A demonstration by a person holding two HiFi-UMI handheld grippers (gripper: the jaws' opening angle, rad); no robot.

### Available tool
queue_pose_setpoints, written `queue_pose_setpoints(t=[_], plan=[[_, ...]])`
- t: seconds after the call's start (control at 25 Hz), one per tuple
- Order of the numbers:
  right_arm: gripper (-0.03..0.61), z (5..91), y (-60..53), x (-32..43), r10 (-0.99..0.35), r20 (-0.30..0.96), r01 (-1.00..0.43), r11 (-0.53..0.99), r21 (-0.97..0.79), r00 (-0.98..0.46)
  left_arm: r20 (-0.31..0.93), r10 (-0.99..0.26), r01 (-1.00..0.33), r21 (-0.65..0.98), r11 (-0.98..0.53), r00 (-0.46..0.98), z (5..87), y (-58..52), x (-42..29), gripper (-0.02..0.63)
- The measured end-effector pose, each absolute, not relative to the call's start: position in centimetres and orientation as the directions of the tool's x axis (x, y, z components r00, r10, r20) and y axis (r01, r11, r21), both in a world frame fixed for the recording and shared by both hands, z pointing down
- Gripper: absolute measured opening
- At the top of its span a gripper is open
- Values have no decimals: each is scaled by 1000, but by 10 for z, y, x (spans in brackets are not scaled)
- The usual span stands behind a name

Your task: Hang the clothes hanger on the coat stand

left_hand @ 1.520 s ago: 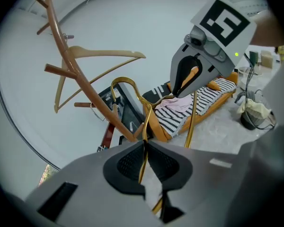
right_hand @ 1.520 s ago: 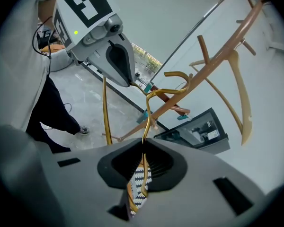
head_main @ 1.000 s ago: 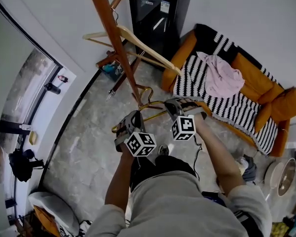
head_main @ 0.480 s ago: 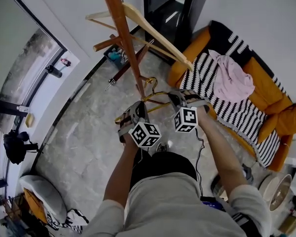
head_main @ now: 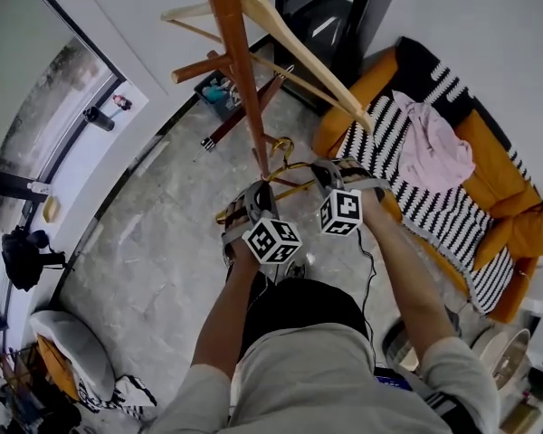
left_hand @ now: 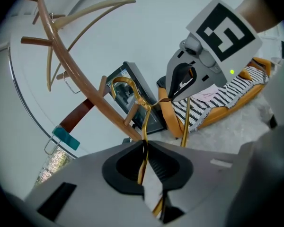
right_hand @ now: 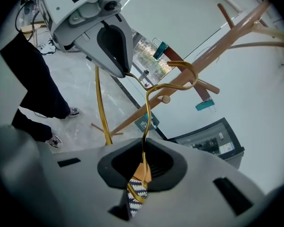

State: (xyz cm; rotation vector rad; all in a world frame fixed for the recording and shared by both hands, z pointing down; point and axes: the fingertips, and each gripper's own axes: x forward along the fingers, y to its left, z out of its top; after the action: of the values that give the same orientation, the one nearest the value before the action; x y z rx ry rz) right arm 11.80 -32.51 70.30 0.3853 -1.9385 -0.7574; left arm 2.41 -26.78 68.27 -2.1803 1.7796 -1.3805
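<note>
A gold wire clothes hanger (head_main: 276,188) hangs between my two grippers, its hook (head_main: 281,146) close to the pole of the wooden coat stand (head_main: 238,66). My left gripper (head_main: 259,193) is shut on one shoulder wire (left_hand: 143,151) and my right gripper (head_main: 319,170) is shut on the other (right_hand: 143,148). In the left gripper view the hook (left_hand: 124,86) curls up in front of the stand's pole (left_hand: 80,90), not on any peg. A pale wooden hanger (head_main: 300,54) hangs high on the stand.
A black cabinet (head_main: 337,7) stands behind the stand. At the right is an orange sofa (head_main: 516,233) with a striped blanket (head_main: 452,202) and a pink garment (head_main: 433,147). Stand legs (head_main: 244,116) spread over the marble floor. A glass door (head_main: 45,152) runs along the left.
Both grippers have sunk with the gold hanger still held between them. The hook now sits lower beside the stand's pole.
</note>
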Motion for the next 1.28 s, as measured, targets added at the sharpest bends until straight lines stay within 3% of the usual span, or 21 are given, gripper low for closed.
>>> queue_pose_setpoints(t=[0.92,1.28], plan=[[19,752,-355,104,-552,686,73,752,655,-473,639,-766,-806,-489,-334,-71,727,-293,12,31],[20,770,-369,80,-536,694,154,728,668,-481,650,-752,-807,-499,-315,-108,742,-298,-3,35]])
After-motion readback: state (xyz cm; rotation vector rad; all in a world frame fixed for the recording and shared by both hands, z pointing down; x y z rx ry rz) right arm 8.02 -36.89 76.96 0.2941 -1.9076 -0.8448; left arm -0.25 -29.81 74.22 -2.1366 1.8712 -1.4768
